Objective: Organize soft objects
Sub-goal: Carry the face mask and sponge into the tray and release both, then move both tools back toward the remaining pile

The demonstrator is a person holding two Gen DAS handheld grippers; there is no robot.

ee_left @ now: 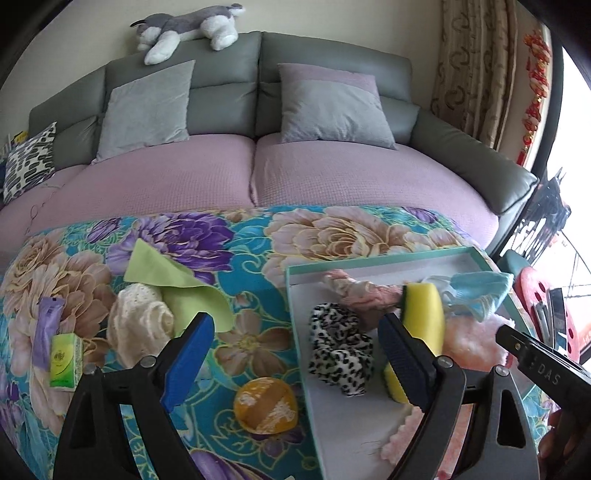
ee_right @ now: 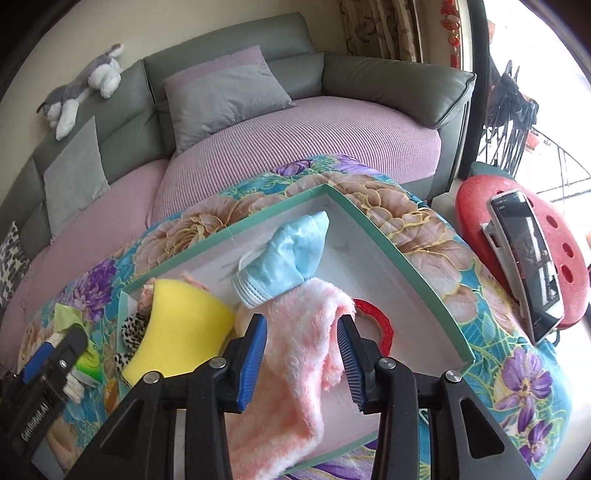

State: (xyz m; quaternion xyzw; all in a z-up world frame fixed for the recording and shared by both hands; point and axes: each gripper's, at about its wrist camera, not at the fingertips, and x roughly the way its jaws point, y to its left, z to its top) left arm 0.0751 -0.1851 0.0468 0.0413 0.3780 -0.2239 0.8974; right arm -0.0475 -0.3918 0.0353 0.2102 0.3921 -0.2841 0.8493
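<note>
A white tray with a teal rim sits on the flowered blanket. In it are a leopard-print scrunchie, a yellow sponge, a light blue cloth, a red ring and a fluffy pink cloth. My right gripper stands open over the tray, with the pink cloth draped loosely between its fingers. My left gripper is open wide and empty above the tray's left rim. On the blanket to its left lie a green cloth, a cream knitted piece and an orange pad.
A purple packet and a green tissue pack lie at the blanket's left edge. Behind is a grey sofa with cushions and a plush dog. A red stool holding a phone stands right of the tray.
</note>
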